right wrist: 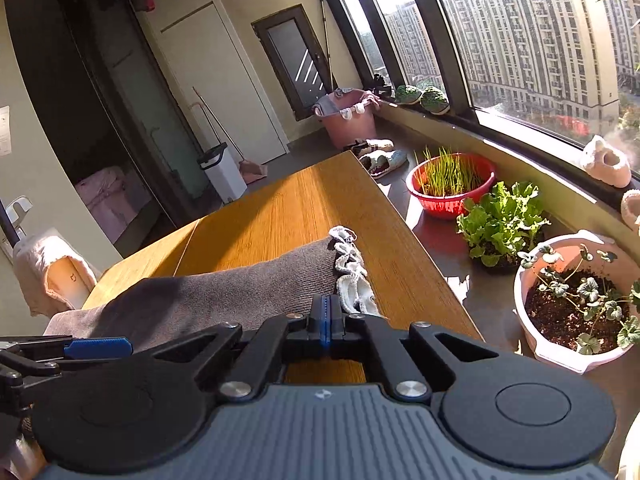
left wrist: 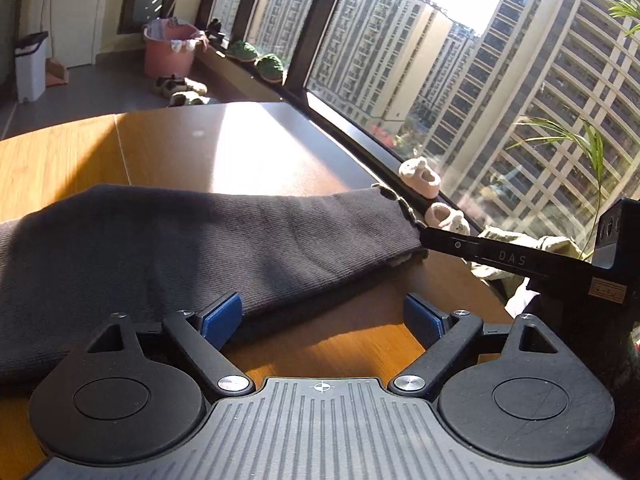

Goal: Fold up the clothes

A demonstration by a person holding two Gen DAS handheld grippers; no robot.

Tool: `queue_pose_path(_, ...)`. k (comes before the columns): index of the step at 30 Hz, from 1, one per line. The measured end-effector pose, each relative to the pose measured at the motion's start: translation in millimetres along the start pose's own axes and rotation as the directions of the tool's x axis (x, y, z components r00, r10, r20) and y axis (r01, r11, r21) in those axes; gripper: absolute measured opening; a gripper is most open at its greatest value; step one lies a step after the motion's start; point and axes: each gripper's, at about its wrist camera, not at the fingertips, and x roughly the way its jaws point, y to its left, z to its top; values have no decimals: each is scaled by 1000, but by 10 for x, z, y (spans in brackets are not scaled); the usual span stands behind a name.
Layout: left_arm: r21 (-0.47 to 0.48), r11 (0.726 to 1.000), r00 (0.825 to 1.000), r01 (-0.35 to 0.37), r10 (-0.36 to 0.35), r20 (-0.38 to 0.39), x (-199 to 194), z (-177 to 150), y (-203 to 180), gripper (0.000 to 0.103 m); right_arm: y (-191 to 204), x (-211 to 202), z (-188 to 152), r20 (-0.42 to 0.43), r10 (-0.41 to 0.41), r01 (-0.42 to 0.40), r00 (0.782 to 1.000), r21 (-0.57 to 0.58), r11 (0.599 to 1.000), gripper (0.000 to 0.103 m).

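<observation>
A dark grey knitted garment [left wrist: 180,248] lies across the wooden table [left wrist: 72,152]. It shows in the right wrist view [right wrist: 224,292] too, with a white lace trim [right wrist: 352,272] at its end. My left gripper [left wrist: 322,318] is open, its blue pads spread apart at the garment's near edge, holding nothing. My right gripper [right wrist: 327,320] is shut on the garment's end by the lace trim. In the left wrist view the right gripper [left wrist: 424,236] reaches in from the right and pinches that end. One open left fingertip [right wrist: 100,347] shows at the left of the right wrist view.
The table edge runs along a window sill with small pink slippers [left wrist: 420,176]. Beside the table on the right are a red bowl of grass [right wrist: 450,184], a leafy plant [right wrist: 500,224] and a pink flowerpot [right wrist: 576,308]. A pink bucket [left wrist: 168,50] stands far off.
</observation>
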Motion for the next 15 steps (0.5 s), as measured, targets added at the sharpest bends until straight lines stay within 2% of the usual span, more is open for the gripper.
queue_pose_path(2, -29, 999, 1000, 24, -24, 2, 16, -72, 78, 92, 36, -73, 55, 32, 7, -7, 999, 6, 1000, 4)
queue_pose_path(4, -36, 998, 999, 43, -42, 9, -5, -114, 107, 93, 149, -104, 127, 54, 56, -56, 997, -8, 998, 4)
queue_pose_path(7, -40, 998, 999, 50, -50, 15, -50, -120, 122, 93, 305, 8, 164, 10, 125, -125, 992, -17, 992, 7)
queue_pose_path(9, -37, 998, 999, 49, -48, 25, -94, -109, 127, 94, 346, 161, 103, -57, 116, -117, 992, -11, 993, 13)
queue_pose_path(10, -31, 998, 998, 47, -45, 41, -134, -100, 129, 95, 332, 237, 36, -97, 84, -86, 992, -15, 996, 13)
queue_pose_path(11, -28, 999, 998, 44, -42, 53, -160, -90, 135, 95, 298, 258, -32, -114, 74, -76, 991, -20, 997, 9)
queue_pose_path(13, -28, 999, 997, 39, -37, 64, -170, -53, 160, 95, 234, 183, -108, -106, 93, -95, 990, -14, 995, 8)
queue_pose_path(15, -34, 999, 998, 27, -25, 62, -124, -13, 186, 95, 203, 12, -112, -59, 50, -50, 997, 8, 999, 12)
